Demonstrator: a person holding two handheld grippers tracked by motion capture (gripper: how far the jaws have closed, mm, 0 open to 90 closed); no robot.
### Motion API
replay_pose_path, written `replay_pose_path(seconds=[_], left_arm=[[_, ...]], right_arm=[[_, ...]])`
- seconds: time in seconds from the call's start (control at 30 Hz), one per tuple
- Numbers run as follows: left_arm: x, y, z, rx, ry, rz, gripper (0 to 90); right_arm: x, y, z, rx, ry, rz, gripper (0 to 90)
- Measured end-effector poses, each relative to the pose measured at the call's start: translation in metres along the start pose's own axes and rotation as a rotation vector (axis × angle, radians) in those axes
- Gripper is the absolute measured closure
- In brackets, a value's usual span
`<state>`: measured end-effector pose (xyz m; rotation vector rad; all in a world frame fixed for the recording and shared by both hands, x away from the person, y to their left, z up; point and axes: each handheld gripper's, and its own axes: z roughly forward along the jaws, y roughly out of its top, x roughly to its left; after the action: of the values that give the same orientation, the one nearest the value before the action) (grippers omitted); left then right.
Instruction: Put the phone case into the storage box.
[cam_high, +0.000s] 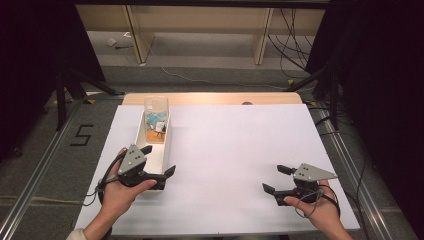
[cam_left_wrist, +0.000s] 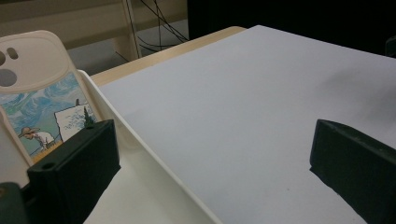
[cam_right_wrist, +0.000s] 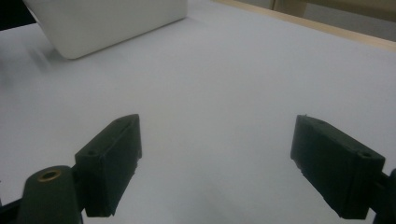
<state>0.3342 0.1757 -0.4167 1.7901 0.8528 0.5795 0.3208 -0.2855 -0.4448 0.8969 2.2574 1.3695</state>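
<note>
Phone case (cam_high: 156, 114): it stands on end in the far part of the white tray (cam_high: 167, 145), leaning against the tray's far wall with its printed side toward the person. In the left gripper view the case (cam_left_wrist: 39, 95) shows camera cut-outs at the top and a painted figure in a hat beside an easel. Propped upright like this, its top edge stands clear above the tray wall, which should make it easy to pinch from above.

White tray: a long narrow box on the left side of the bench (cam_high: 235, 150), its length running away from the person. Its walls keep the case from sliding flat.

Left hand-held gripper (cam_high: 159, 163): released, jaws spread wide and empty. It sits at the near end of the tray, with one jaw over the tray's inside and the other out over the bare bench, so the right tray wall lies between them. In its own view the near jaw overlaps the lower corner of the case, but I cannot tell whether they touch. I judge this a ready pose just short of the case.

Right hand-held gripper (cam_high: 278, 181): also released, jaws wide apart over bare bench at the right, well apart from the tray. Its view looks across the white surface toward the tray's outer wall (cam_right_wrist: 109, 23). It seems parked clear, leaving the left side free to work.
</note>
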Motion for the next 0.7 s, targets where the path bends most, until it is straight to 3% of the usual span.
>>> replay_pose_path(seconds=[0.7], left_arm=[[-0.0021,-0.0021,0.0007,0.002,-0.011,0.008,1.1]], right_arm=[[-0.0007,-0.0001,-0.0004,-0.003,-0.001,0.001,17.4]])
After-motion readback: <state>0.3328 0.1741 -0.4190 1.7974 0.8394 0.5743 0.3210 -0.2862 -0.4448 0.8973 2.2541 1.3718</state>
